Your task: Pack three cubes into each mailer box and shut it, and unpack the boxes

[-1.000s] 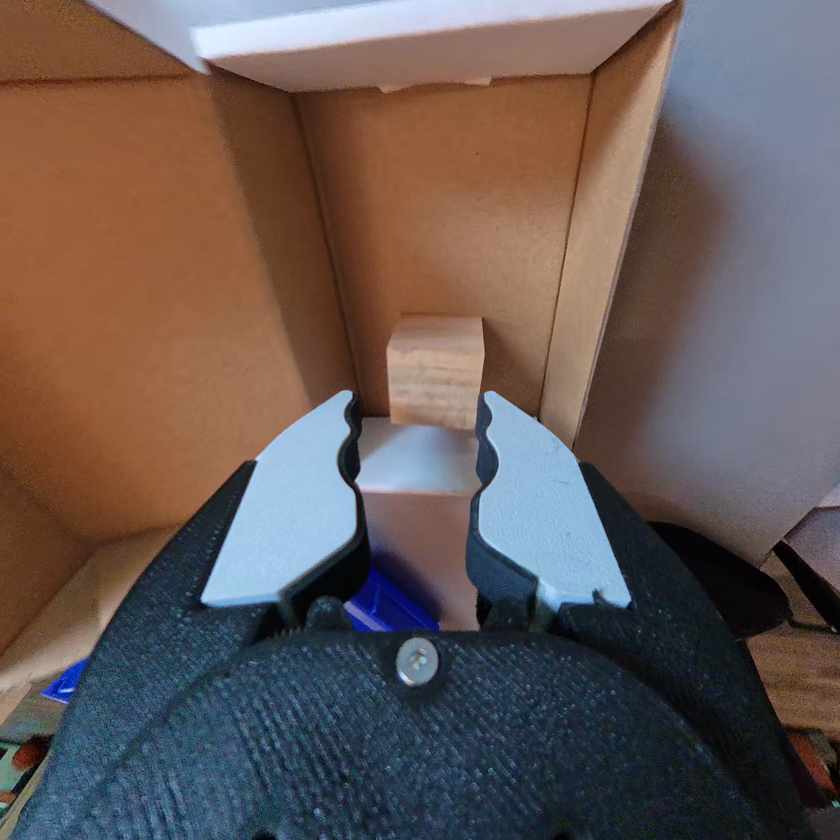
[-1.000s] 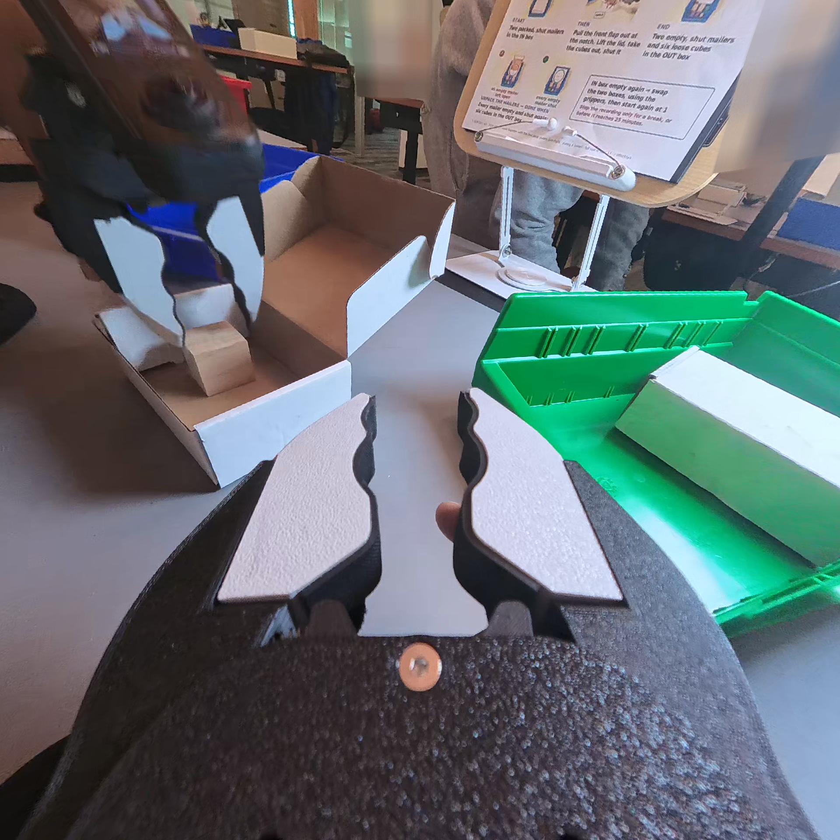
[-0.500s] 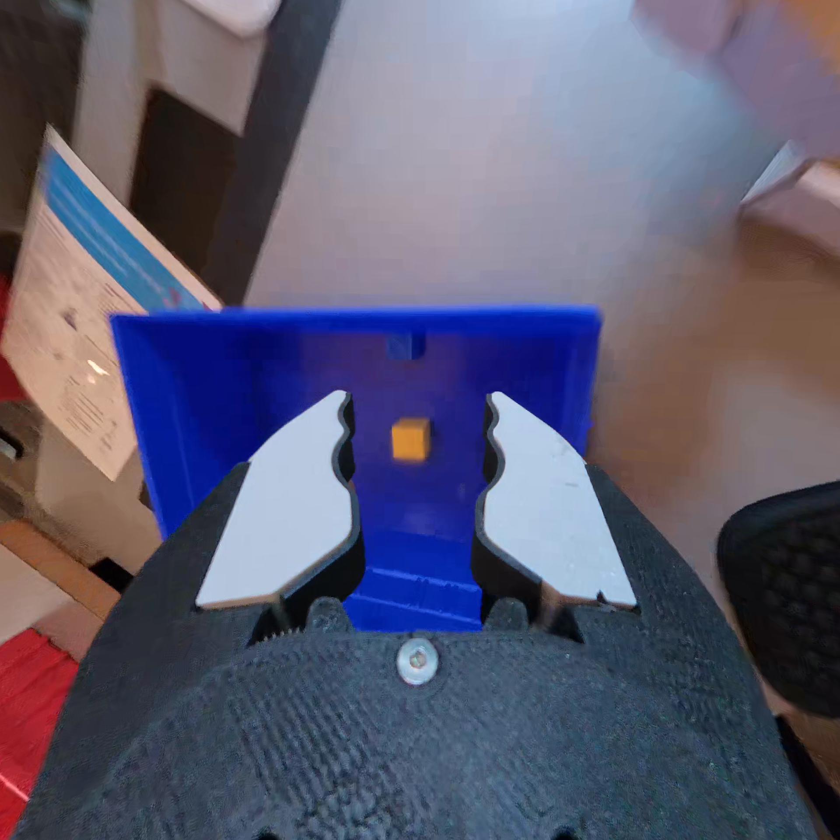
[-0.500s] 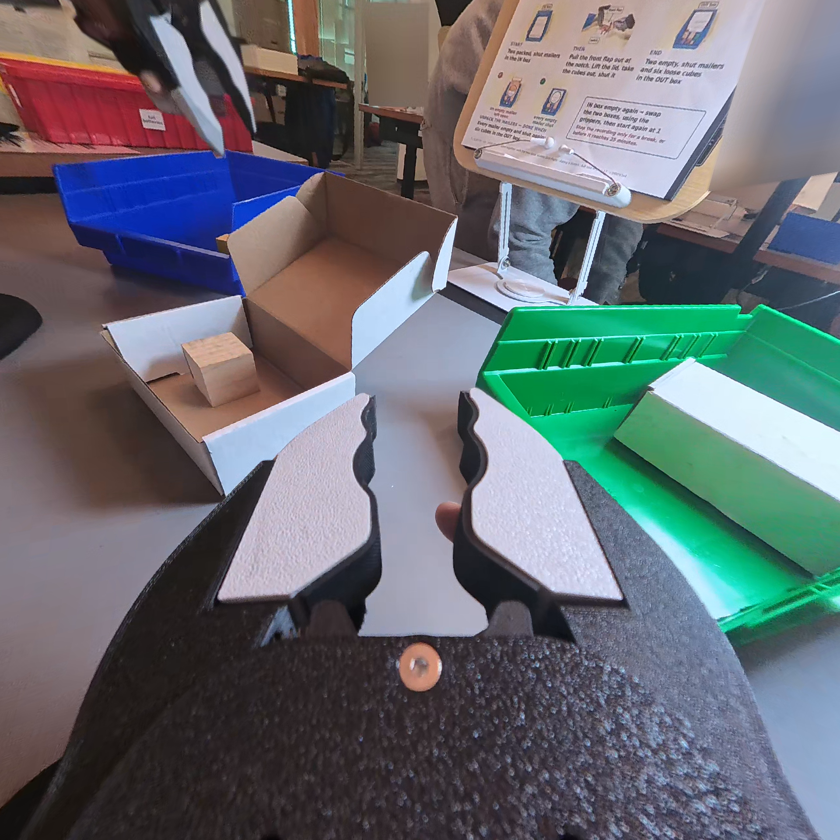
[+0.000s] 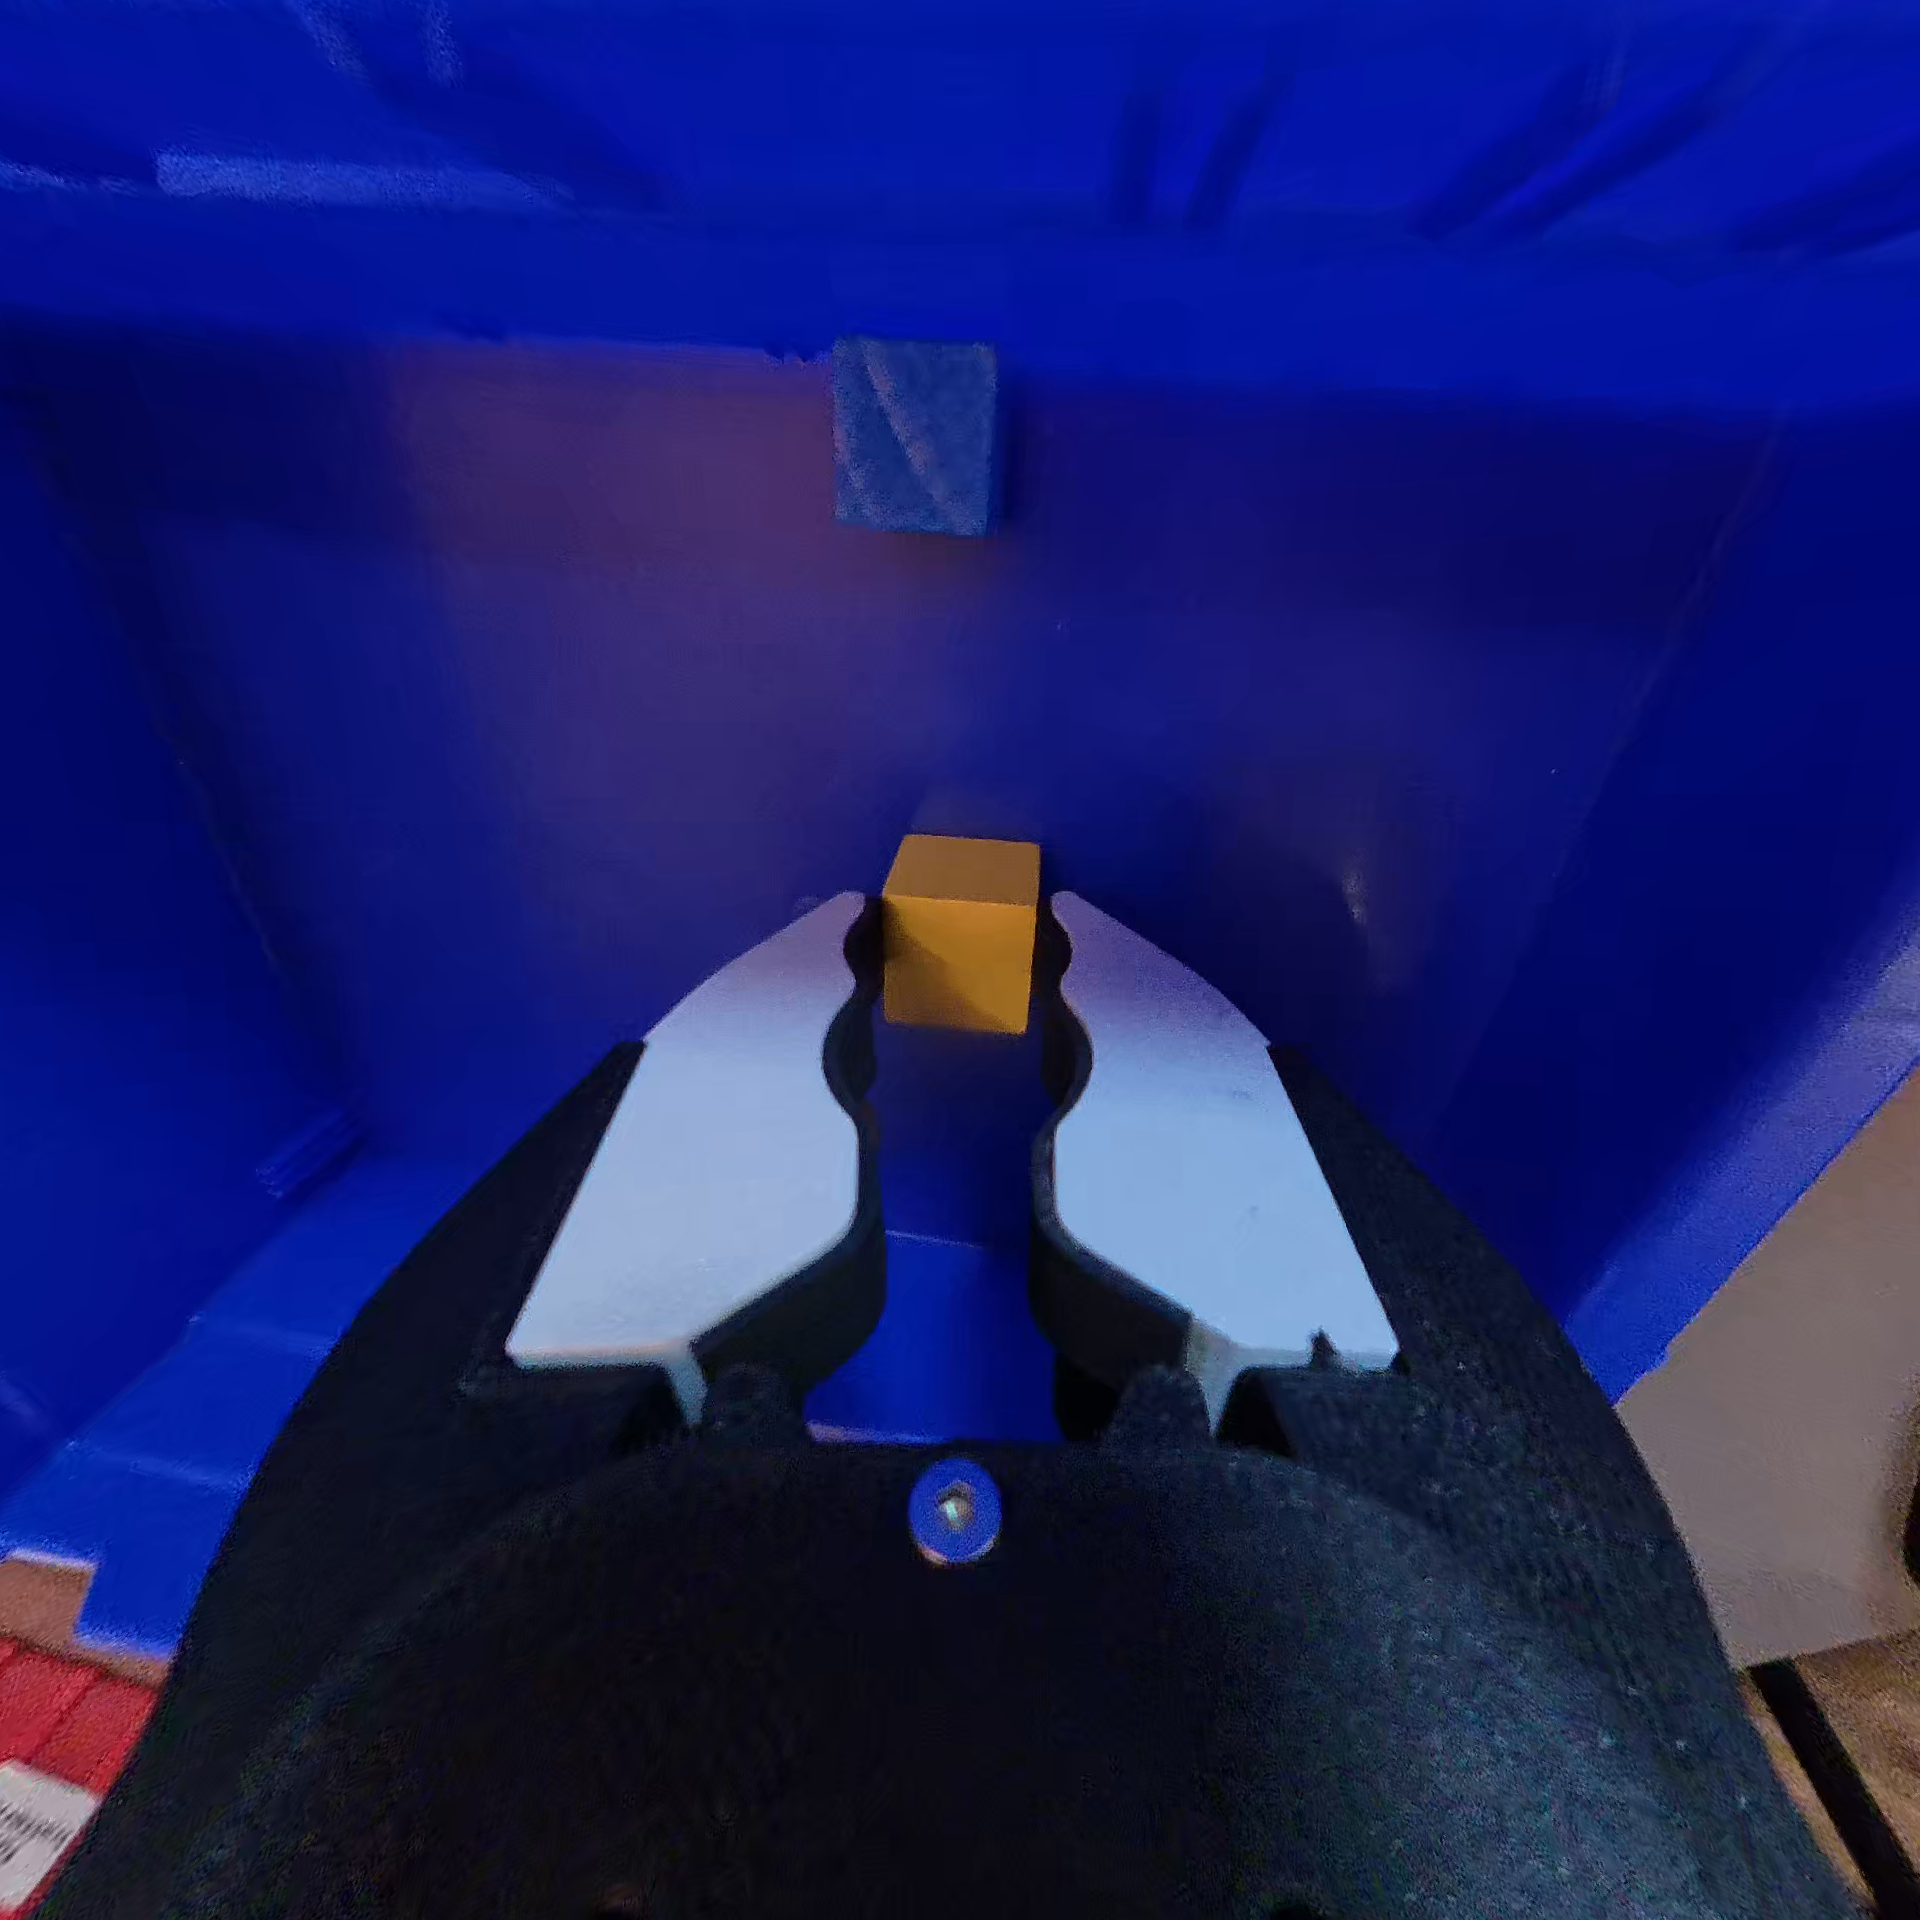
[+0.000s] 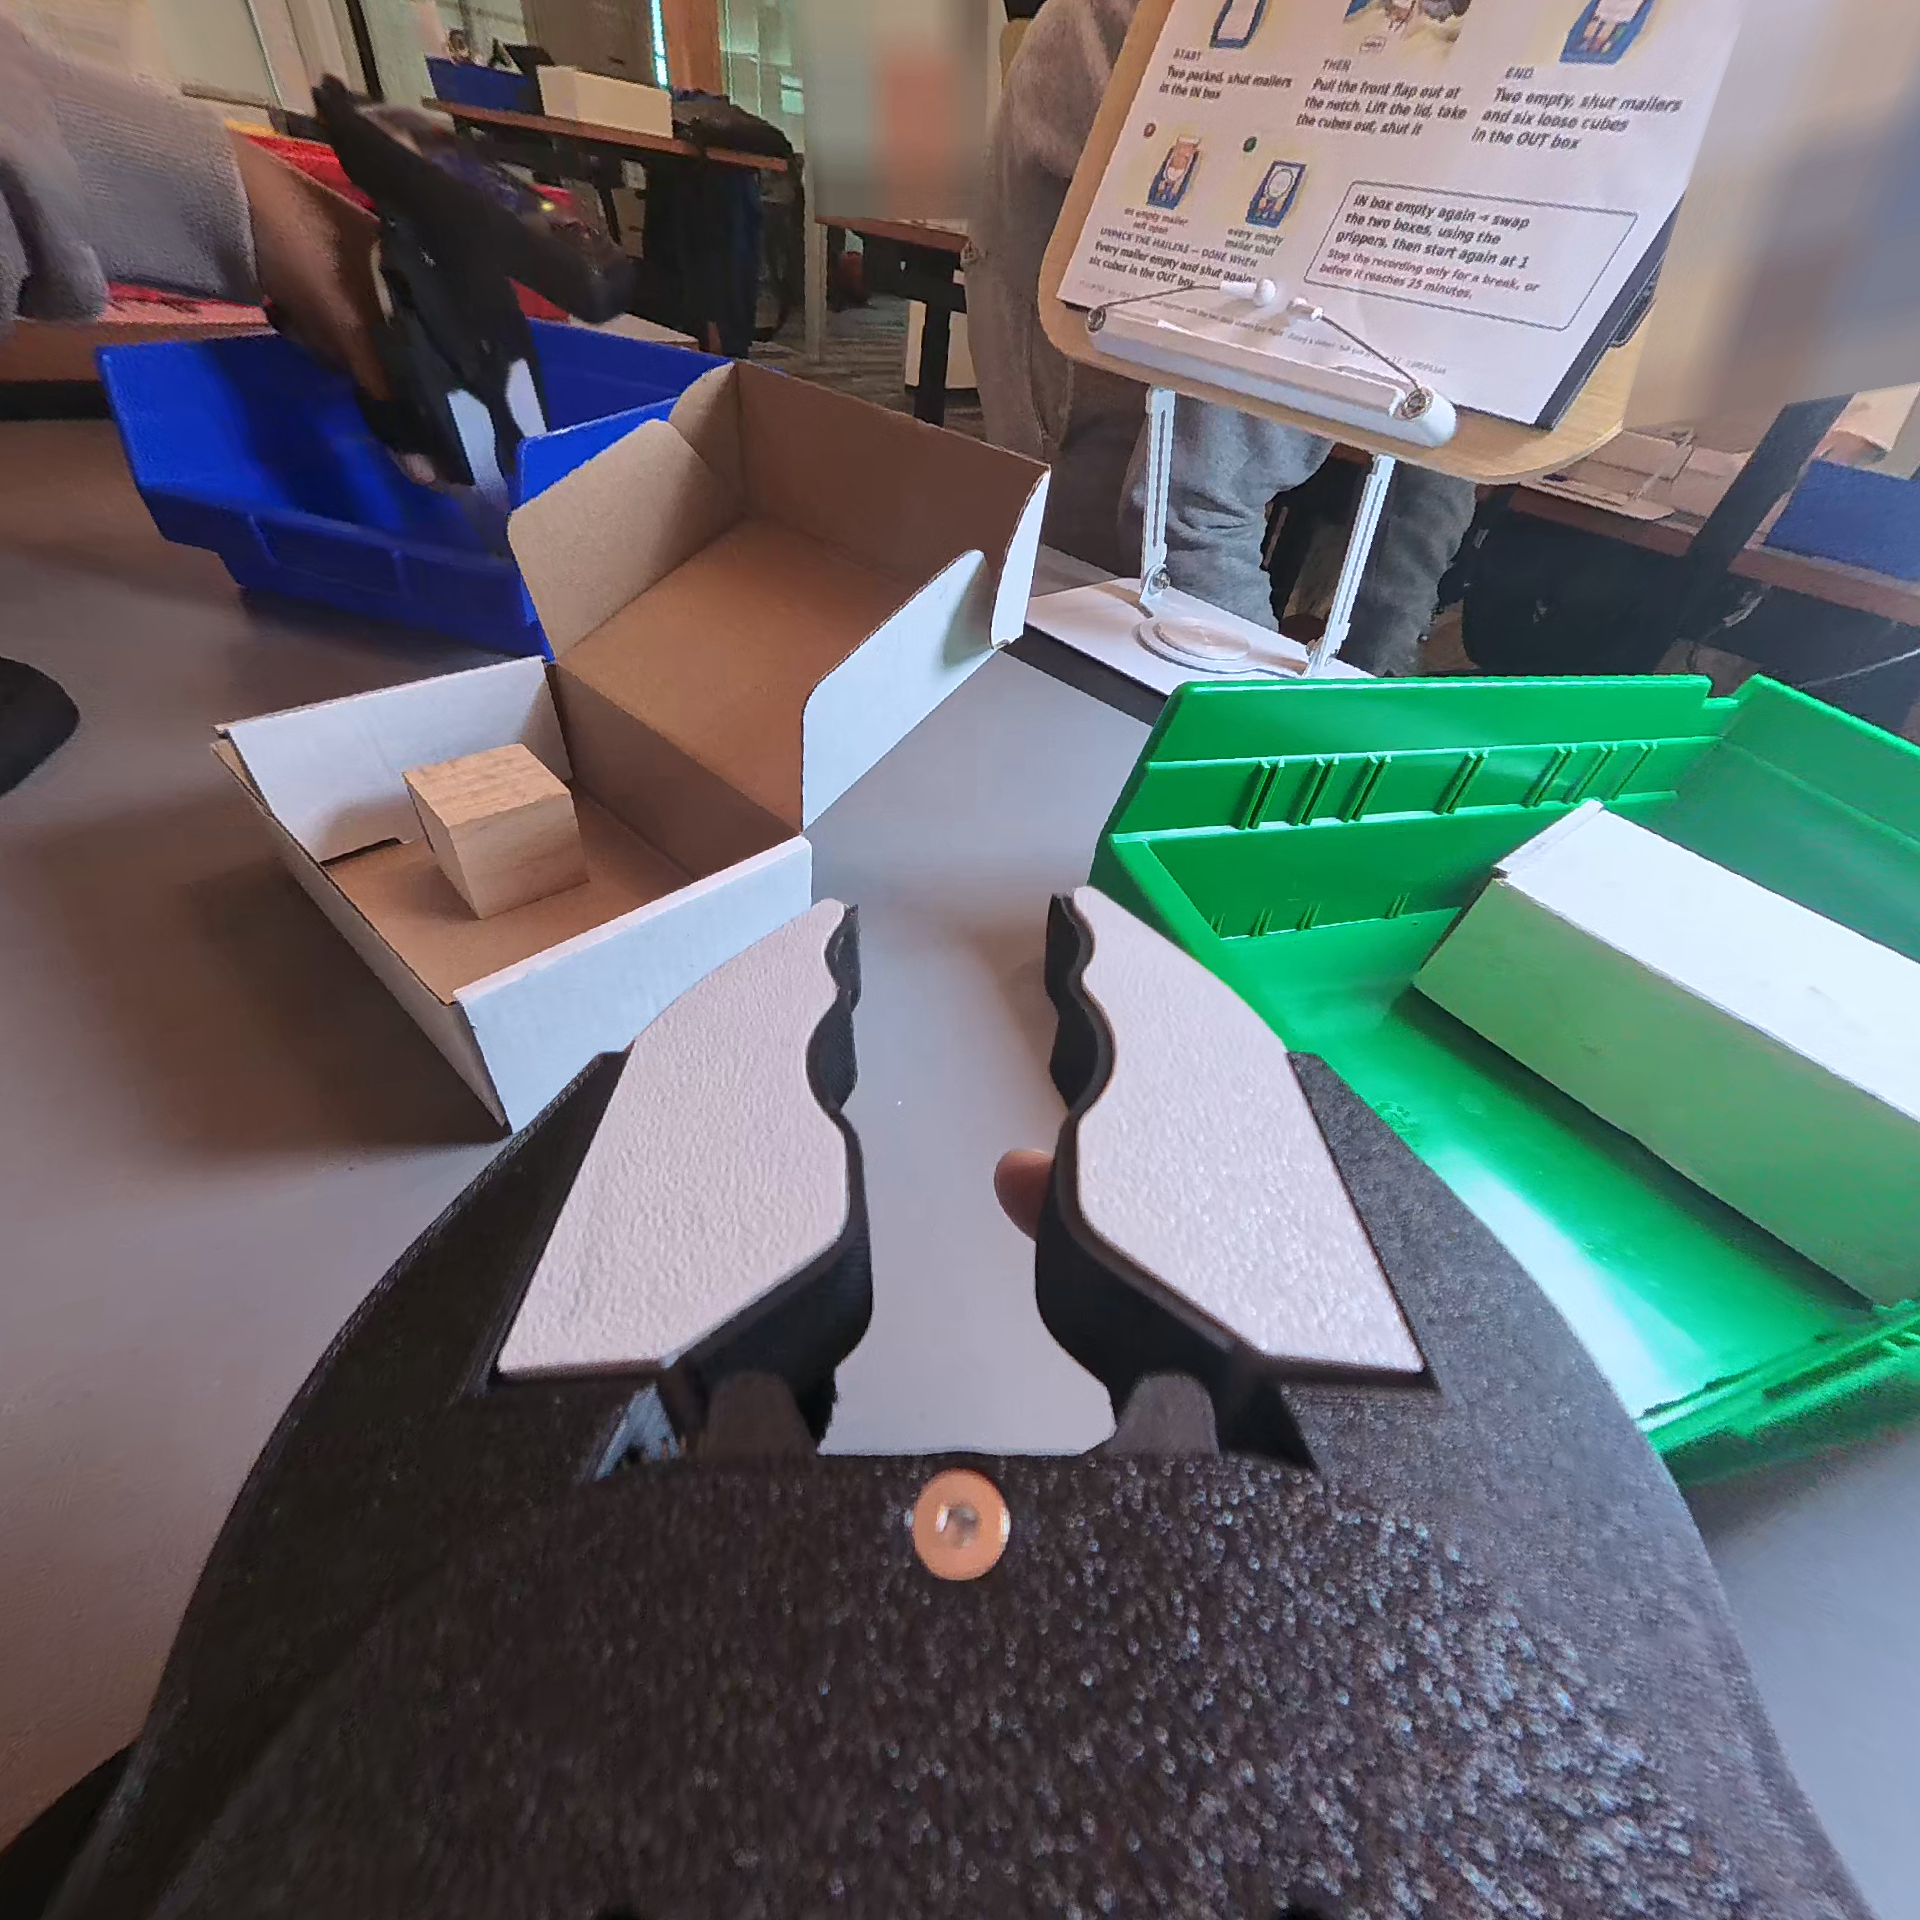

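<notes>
My left gripper (image 5: 958, 914) is down inside the blue bin (image 5: 623, 623). Its pads are closed against the two sides of a wooden cube (image 5: 961, 956), which looks orange in the blue light and sits low near the bin floor. In the right wrist view the left gripper (image 6: 488, 426) reaches into the blue bin (image 6: 312, 520). My right gripper (image 6: 954, 935) is open and empty above the grey table. The open mailer box (image 6: 644, 966) lies to its left with one wooden cube (image 6: 499, 826) inside.
A green bin (image 6: 1299, 862) at the right holds a closed white mailer box (image 6: 1714, 987). An instruction sheet on a stand (image 6: 1351, 208) is behind it. A person stands at the back. A small block (image 5: 914, 436) sticks out of the blue bin's far wall. There is about 50 centimeters between the tips of the two grippers. About 7 centimeters separates my left fingertips from the small block (image 5: 914, 436).
My left gripper left a cube in the open mailer, swung over to the blue bin, dropped in and closed its pads on the cube there. The right gripper stayed still.
</notes>
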Demonstrator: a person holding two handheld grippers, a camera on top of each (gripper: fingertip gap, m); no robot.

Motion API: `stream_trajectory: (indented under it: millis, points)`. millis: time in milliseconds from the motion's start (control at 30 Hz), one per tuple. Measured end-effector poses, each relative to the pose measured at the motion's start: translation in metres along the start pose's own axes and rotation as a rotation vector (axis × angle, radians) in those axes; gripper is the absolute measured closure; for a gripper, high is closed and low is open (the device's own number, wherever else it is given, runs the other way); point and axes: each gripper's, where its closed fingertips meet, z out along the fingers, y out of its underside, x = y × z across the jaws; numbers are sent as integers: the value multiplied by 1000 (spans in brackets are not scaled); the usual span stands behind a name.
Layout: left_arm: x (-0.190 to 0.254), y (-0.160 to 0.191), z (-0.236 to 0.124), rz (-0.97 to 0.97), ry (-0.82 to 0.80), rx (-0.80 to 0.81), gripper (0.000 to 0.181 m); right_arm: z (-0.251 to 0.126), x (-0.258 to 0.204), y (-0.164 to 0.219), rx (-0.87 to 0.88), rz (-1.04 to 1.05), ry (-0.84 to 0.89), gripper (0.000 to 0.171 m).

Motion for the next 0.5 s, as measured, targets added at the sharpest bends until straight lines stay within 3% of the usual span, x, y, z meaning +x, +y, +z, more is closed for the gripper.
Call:
stream_trajectory:
  millis: [100,233,367,500]
  points:
    - [2,-7,-17,27,-42,-19,153,-3,2,-3,15,3,8,138]
    - [22,-52,-95,72,-106,189,153,-5,5,-4,23,8,11,138]
    - [98,-111,-177,274,-107,403,154,-3,3,-2,13,6,1,138]
    - [188,-156,-179,513,-86,436,154,-3,-5,-6,29,15,-23,138]
